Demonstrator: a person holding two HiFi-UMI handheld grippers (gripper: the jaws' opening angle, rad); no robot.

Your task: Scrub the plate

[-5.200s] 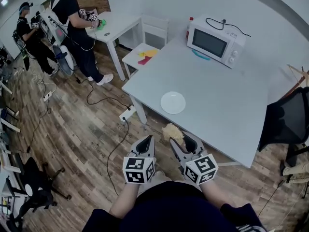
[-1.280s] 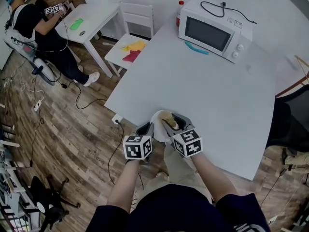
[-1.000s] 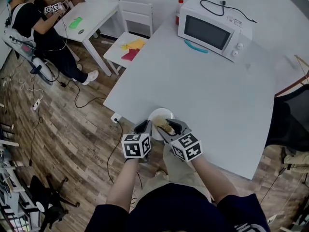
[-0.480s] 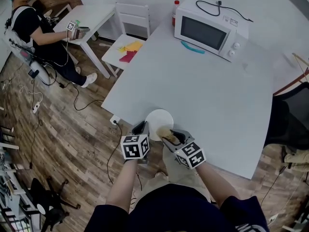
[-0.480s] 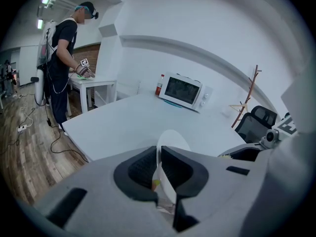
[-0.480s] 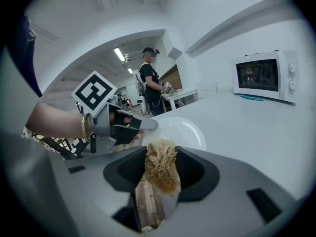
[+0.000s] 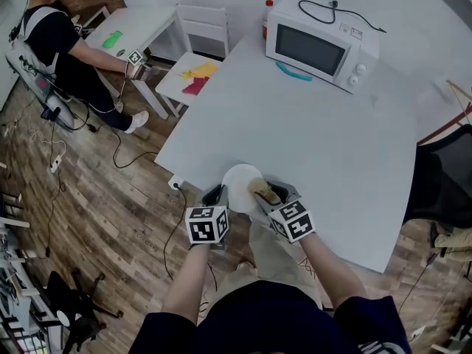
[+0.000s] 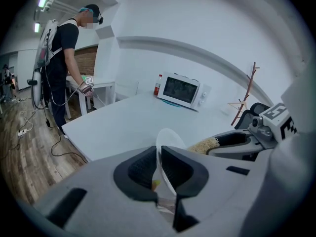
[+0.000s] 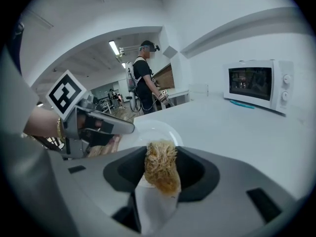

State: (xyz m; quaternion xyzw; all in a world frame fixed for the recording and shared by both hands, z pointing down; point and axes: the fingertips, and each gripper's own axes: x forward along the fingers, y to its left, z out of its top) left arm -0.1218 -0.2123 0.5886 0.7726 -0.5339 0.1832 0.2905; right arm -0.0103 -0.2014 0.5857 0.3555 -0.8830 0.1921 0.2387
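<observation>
A white plate [image 7: 240, 181] is at the near edge of the white table [image 7: 332, 146], tilted. My left gripper [image 7: 217, 195] is shut on its left rim; in the left gripper view the plate [image 8: 168, 138] stands edge-on between the dark pads, at my left gripper [image 8: 160, 156]. My right gripper [image 7: 268, 193] is shut on a tan fibrous scrubber [image 7: 262, 189] that rests over the plate's right side. The right gripper view shows the scrubber [image 9: 160, 166] clamped in my right gripper [image 9: 160, 158], with the plate [image 9: 154, 131] just beyond and the left gripper [image 9: 98, 125] at the left.
A white microwave [image 7: 322, 41] with a cable on top stands at the table's far end, a teal item [image 7: 293, 72] and a red-capped bottle [image 7: 267, 17] beside it. A white chair [image 7: 198, 72] holds coloured cloths. Another person [image 7: 63, 46] works at a small table. A black chair [image 7: 442, 190] is right.
My right gripper has slid the scrubber from the plate's near side toward its right side. The left gripper keeps its hold on the rim. The person at the back has stretched an arm out.
</observation>
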